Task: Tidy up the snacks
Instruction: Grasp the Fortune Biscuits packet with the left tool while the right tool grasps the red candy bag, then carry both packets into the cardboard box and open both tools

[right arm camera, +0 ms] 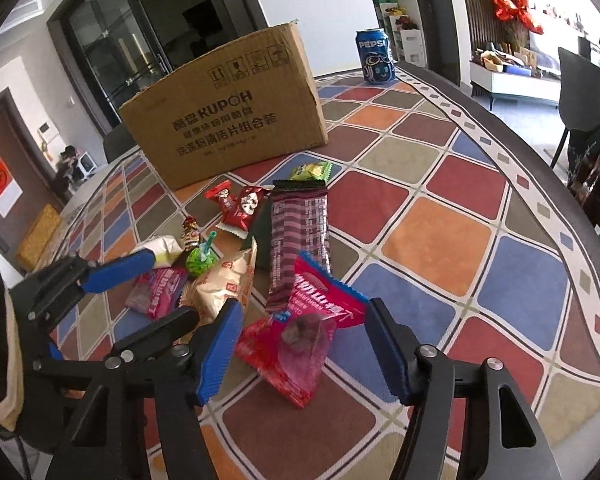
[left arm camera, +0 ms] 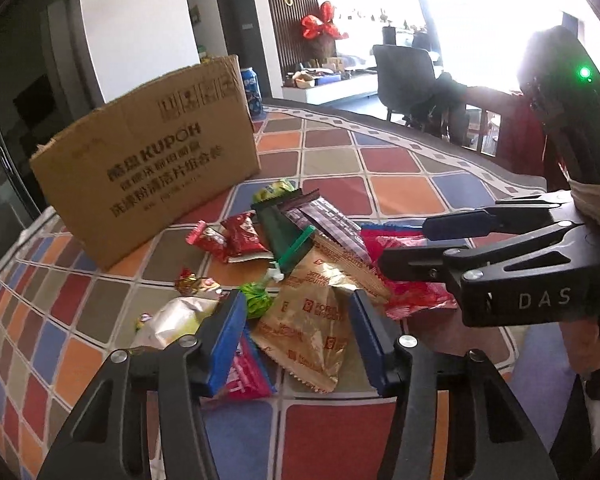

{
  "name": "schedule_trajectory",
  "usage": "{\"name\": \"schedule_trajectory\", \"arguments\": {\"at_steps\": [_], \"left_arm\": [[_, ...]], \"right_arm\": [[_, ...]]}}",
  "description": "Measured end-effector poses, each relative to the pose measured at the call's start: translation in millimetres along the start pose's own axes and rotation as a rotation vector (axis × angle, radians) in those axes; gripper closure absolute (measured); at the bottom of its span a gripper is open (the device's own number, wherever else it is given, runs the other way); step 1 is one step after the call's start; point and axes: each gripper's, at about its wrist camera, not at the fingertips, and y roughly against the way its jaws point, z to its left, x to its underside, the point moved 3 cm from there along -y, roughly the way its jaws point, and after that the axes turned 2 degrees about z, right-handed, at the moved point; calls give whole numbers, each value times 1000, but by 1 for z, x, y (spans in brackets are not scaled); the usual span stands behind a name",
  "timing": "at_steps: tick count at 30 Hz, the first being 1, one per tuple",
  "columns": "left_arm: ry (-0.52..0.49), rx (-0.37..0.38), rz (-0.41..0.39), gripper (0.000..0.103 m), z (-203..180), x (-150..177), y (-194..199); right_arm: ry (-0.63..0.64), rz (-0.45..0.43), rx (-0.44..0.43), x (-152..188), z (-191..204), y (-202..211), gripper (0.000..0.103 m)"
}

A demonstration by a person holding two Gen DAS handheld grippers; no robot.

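Observation:
A pile of snack packets lies on the checked tablecloth in front of an open cardboard box [left arm camera: 148, 172] [right arm camera: 224, 108]. My left gripper [left arm camera: 298, 336] is open, its jaws either side of a tan biscuit packet [left arm camera: 308, 320] [right arm camera: 224, 284]. My right gripper [right arm camera: 304, 348] is open over a red-pink packet [right arm camera: 300, 344], which also shows in the left wrist view [left arm camera: 412, 296]. In the left wrist view the right gripper [left arm camera: 404, 248] reaches in from the right. A long maroon packet [right arm camera: 298, 236], two small red packets [right arm camera: 240, 204] and a green packet [right arm camera: 310, 171] lie further back.
A Pepsi can [right arm camera: 374, 56] stands behind the box at the right. A green round sweet [right arm camera: 199, 260] and a white packet [right arm camera: 162, 248] lie at the pile's left. The table's dark edge [right arm camera: 540, 152] curves at the right, with chairs [left arm camera: 408, 76] beyond.

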Motion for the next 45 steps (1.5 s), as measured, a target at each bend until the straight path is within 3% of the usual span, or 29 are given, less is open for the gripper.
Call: {"name": "schedule_trajectory", "arguments": {"at_steps": [17, 24, 30, 45], "left_arm": [[54, 78, 77, 53, -1, -6, -35], [109, 79, 78, 65, 0, -6, -35], [196, 91, 69, 67, 3, -6, -24], [316, 8, -2, 67, 1, -17, 36]], "right_arm": [[-51, 38, -24, -2, -18, -13, 52], [-55, 43, -36, 1, -18, -15, 58], [-41, 45, -51, 2, -15, -13, 66], [-7, -25, -74, -4, -4, 25, 67]]}}
